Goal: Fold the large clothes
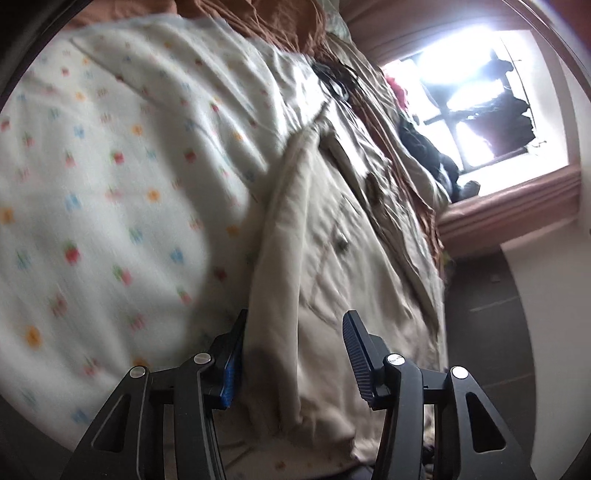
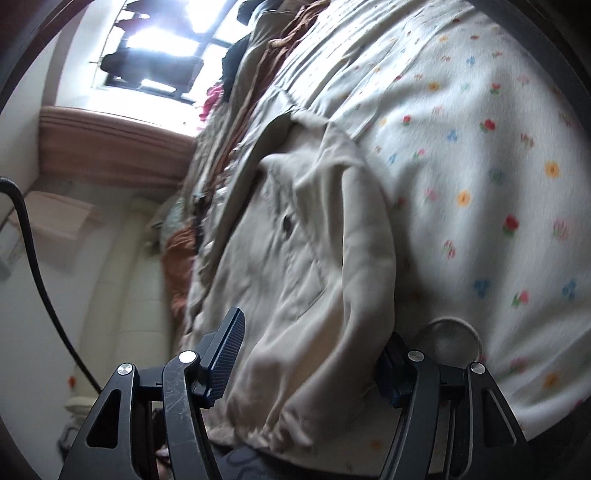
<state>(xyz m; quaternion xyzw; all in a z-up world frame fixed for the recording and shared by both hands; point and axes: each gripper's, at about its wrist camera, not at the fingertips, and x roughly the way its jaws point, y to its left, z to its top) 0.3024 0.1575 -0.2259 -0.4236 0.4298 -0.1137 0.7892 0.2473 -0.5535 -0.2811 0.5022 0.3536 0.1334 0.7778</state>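
At the bottom of the left wrist view, the left gripper stands with its jaws parted around the near hem of a large beige cotton jacket; the left blue-ribbed pad lies against a rolled edge of the cloth while the right pad stands clear of it, so the fabric sits between the jaws without being pinched. At the bottom of the right wrist view, the right gripper likewise straddles the jacket's near edge with jaws apart; its left pad is off the cloth, and its right pad is hidden behind a fold, so whether it presses cannot be told. The jacket lies spread on a white fleece blanket with small coloured flowers, running from the grippers up toward the frame's middle, a dark button showing on its front. Beyond it lie crumpled rust-brown clothes, and farthest off a bright window.
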